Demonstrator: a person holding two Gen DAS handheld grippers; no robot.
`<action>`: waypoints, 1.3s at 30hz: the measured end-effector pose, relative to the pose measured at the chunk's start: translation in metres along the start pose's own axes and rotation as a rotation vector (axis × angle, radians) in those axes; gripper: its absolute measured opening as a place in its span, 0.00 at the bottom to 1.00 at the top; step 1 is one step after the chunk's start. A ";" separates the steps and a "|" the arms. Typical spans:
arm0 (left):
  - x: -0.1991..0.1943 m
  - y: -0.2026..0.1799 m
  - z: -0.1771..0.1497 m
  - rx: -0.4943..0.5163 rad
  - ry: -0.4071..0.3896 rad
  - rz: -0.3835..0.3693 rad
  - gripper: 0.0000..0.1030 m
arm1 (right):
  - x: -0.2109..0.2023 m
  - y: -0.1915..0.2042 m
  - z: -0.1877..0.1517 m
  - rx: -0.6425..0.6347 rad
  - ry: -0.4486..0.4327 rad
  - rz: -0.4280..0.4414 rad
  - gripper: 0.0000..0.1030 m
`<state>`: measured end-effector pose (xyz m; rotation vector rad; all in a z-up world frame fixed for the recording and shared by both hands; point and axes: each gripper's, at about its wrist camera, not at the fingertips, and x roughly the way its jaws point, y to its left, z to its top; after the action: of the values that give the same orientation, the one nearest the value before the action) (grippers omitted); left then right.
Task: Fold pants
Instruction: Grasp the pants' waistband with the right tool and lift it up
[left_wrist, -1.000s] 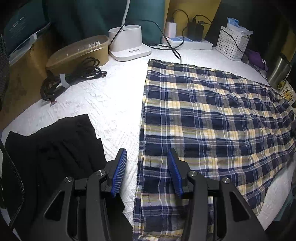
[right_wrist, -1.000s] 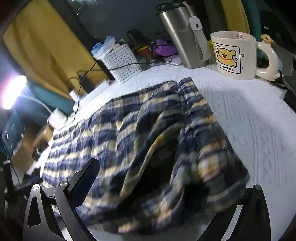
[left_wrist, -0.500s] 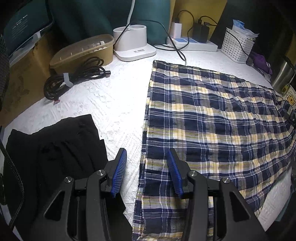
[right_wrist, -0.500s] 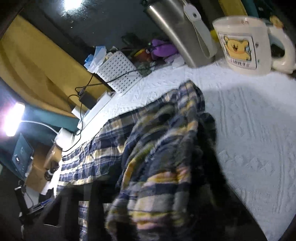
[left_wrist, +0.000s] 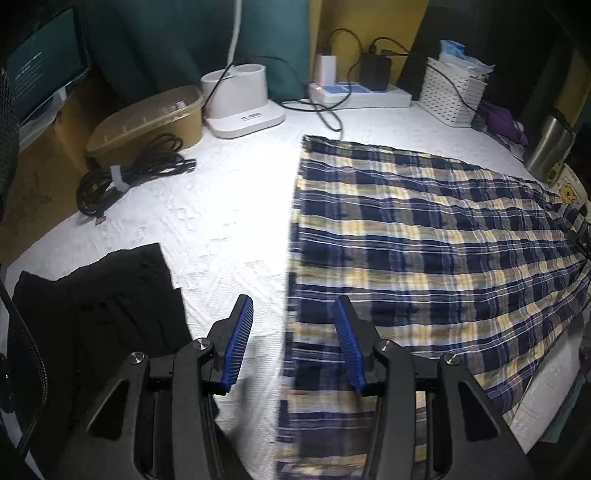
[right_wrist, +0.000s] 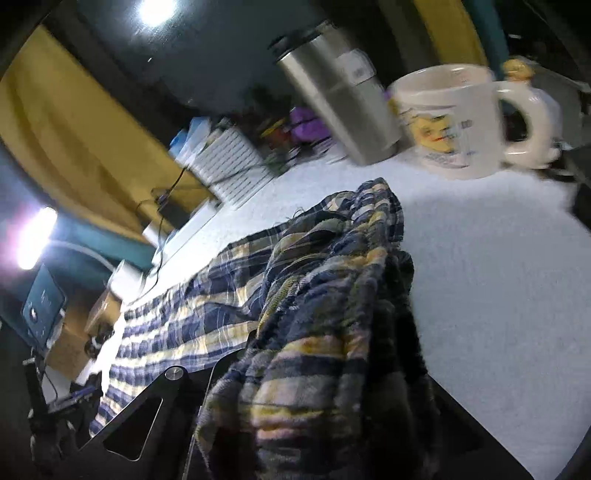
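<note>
Left of the plaid pants, a black garment lies on the white tabletop. The left gripper hovers half open over the pants' left edge, holding nothing. At the pants' far right end, the right gripper is clamped tight on bunched plaid cloth, near the mug.

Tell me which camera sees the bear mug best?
The right wrist view. The mug stands whole there, handle and yellow bear picture showing, beside the steel tumbler, though a bit blurred. The left wrist view catches only a sliver of it at the right edge, past the plaid pants.
</note>
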<state>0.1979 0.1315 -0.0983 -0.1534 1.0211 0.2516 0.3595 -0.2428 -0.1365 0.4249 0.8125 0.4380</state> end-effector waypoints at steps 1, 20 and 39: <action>-0.001 -0.002 0.000 0.005 -0.002 -0.003 0.44 | -0.007 -0.007 0.002 0.013 -0.015 -0.009 0.11; 0.006 -0.005 0.009 0.071 -0.079 -0.245 0.43 | -0.055 -0.026 0.011 0.012 -0.107 -0.076 0.11; 0.043 -0.006 0.029 0.095 -0.051 -0.164 0.28 | -0.048 -0.034 0.000 -0.009 -0.080 -0.128 0.11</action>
<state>0.2445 0.1384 -0.1204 -0.1434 0.9618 0.0573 0.3377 -0.2959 -0.1255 0.3775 0.7555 0.3040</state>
